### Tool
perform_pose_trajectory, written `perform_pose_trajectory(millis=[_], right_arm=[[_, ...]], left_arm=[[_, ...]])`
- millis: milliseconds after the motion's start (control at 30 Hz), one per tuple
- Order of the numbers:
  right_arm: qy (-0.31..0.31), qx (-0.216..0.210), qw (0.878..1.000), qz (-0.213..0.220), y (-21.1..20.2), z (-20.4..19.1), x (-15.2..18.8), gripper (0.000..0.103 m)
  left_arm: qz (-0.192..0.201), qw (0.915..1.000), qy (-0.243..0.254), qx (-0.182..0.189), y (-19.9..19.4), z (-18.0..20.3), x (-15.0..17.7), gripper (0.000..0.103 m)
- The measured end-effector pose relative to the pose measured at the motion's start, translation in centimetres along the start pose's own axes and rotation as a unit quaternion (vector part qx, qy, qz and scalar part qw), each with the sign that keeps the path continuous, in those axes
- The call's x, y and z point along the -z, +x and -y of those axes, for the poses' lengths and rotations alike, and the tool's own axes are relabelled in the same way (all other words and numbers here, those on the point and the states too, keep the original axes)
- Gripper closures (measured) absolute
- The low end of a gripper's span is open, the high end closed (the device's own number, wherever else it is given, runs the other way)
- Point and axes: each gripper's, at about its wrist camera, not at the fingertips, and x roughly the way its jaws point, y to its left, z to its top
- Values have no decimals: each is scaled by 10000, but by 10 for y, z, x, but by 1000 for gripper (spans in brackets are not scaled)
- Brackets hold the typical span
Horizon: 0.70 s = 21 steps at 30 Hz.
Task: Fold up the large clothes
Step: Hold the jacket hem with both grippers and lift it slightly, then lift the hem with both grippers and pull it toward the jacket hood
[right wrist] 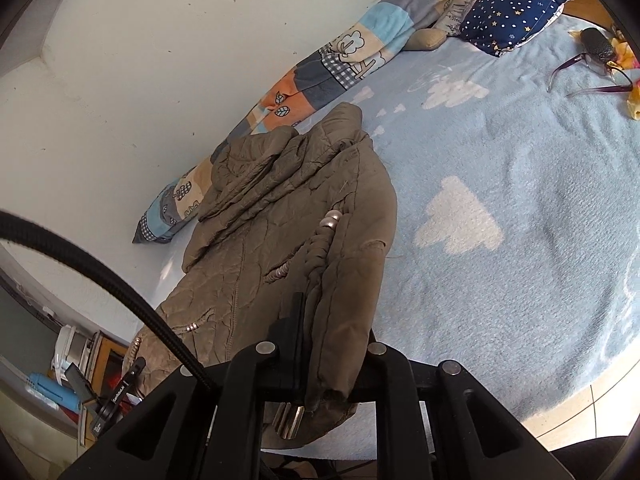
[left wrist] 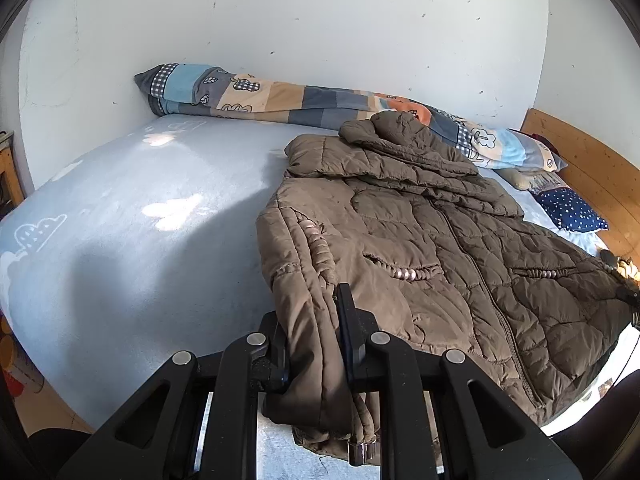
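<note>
A brown quilted jacket (left wrist: 420,240) lies front up on the light blue bed sheet (left wrist: 120,240), its hood toward the wall. My left gripper (left wrist: 314,340) is shut on the jacket's sleeve near the cuff, and the fabric bunches between the black fingers (left wrist: 348,320). In the right wrist view the same jacket (right wrist: 272,208) stretches away from me. There my right gripper (right wrist: 334,344) is shut on the other sleeve, whose cloth drapes over and hides one finger. Silver cord ends (right wrist: 290,420) hang below the held cuff.
A rolled patchwork quilt (left wrist: 280,96) lies along the white wall. A star-print pillow (right wrist: 508,16) and a pair of glasses (right wrist: 588,76) sit near the wooden headboard (left wrist: 580,160). A black cable (right wrist: 100,280) crosses the right wrist view. Shelves with clutter (right wrist: 72,372) stand beside the bed.
</note>
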Motion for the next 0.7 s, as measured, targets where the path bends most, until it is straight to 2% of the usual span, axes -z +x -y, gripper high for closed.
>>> perform_pose_trajectory(millis=[700], right_arm=[[-31,-38,9999,-88,-15,-5,8,89]], left_arm=[[-59,9999,-155,48,-8,-7,-6,86]])
